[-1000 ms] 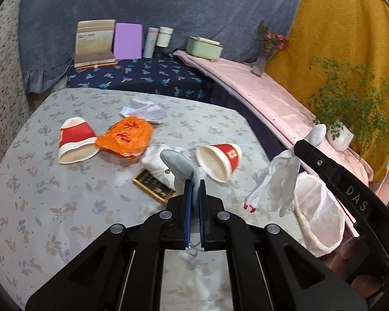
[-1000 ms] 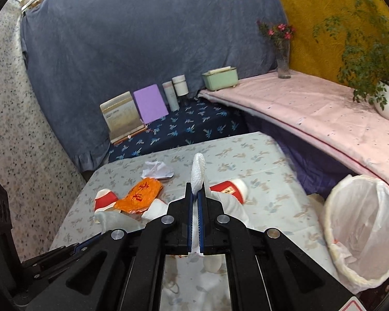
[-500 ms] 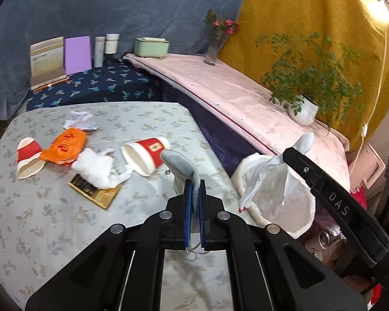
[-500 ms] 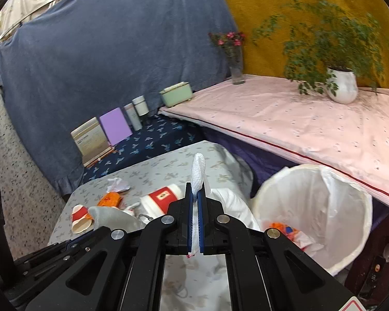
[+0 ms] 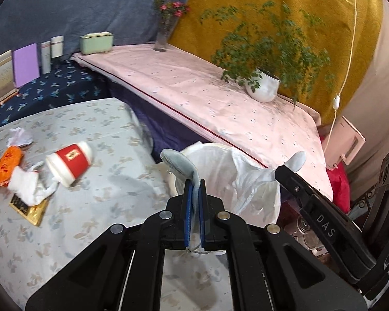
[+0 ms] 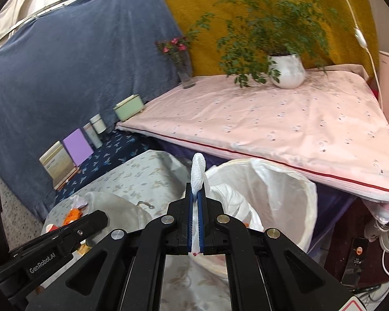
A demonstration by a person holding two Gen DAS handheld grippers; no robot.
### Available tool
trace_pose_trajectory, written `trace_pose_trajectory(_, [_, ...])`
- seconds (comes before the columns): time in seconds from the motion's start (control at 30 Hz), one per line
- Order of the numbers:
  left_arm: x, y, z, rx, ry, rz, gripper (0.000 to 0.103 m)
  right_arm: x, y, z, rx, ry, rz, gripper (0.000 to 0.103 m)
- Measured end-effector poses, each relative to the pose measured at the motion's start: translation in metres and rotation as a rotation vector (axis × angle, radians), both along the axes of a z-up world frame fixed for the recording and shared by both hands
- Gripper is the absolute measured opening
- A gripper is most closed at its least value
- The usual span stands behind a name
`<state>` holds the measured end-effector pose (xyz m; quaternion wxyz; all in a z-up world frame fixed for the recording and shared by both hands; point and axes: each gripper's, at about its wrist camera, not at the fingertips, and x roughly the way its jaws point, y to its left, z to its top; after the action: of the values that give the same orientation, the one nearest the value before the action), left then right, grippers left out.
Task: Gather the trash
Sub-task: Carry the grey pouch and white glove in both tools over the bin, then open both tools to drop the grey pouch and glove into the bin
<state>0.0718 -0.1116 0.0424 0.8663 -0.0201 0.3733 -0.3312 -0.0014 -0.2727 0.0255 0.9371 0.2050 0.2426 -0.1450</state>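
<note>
My left gripper (image 5: pixel 193 189) is shut on a grey face mask (image 5: pixel 177 162) and holds it at the table's right edge, beside the white-lined trash bin (image 5: pixel 220 160). My right gripper (image 6: pixel 195 194) is shut on a white work glove (image 6: pixel 198 171) that hangs over the bin (image 6: pixel 272 181). In the left wrist view the glove (image 5: pixel 256 184) dangles from the right gripper's finger above the bin. On the table (image 5: pixel 96 202) lie a red paper cup (image 5: pixel 70 162), an orange wrapper (image 5: pixel 6 163), a white crumpled glove (image 5: pixel 29 186), a gold packet (image 5: pixel 29 208) and a crumpled tissue (image 5: pixel 19 136).
A pink-covered bench (image 5: pixel 207 98) runs behind the bin with a potted plant (image 5: pixel 263 88), a flower vase (image 5: pixel 164 33) and a green box (image 5: pixel 97 42). Books and tubes (image 5: pixel 26 63) stand on a dark blue cloth at the back left. Cables and clutter (image 6: pixel 370 233) lie on the floor at right.
Both grippers have swung right from over the table to the trash bin, each still holding its item. The bin now sits directly under the glove.
</note>
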Motion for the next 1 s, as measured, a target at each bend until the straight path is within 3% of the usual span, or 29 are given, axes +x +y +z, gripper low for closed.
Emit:
trace_pose_trajectory(0.37, [0.009, -0.067, -0.020, 0.031, 0.030, -0.093, 0.005, -0.010, -0.040, -0.020, 0.029, 0.028, -0.070, 0.003])
trace_pose_trajectory(0.6, [0.020, -0.081, -0.040, 0.049, 0.074, -0.093, 0.007, -0.003, -0.050, -0.031, 0.044, 0.053, -0.079, 0.003])
trace_pose_trajectory(0.7, [0.026, -0.079, -0.046, 0.050, 0.091, -0.083, 0.021, 0.002, -0.052, -0.035, 0.049, 0.061, -0.077, 0.004])
trace_pose_trajectory(0.77, [0.028, -0.077, -0.048, 0.050, 0.087, -0.062, 0.040, 0.004, -0.051, -0.036, 0.046, 0.065, -0.076, 0.007])
trace_pose_trajectory(0.87, [0.030, -0.073, -0.048, 0.051, 0.080, -0.038, 0.050, 0.007, -0.052, -0.037, 0.056, 0.058, -0.083, 0.012])
trace_pose_trajectory(1.0, [0.034, -0.064, -0.049, 0.044, 0.091, -0.012, 0.053, 0.010, -0.050, -0.036, 0.054, 0.056, -0.082, 0.015])
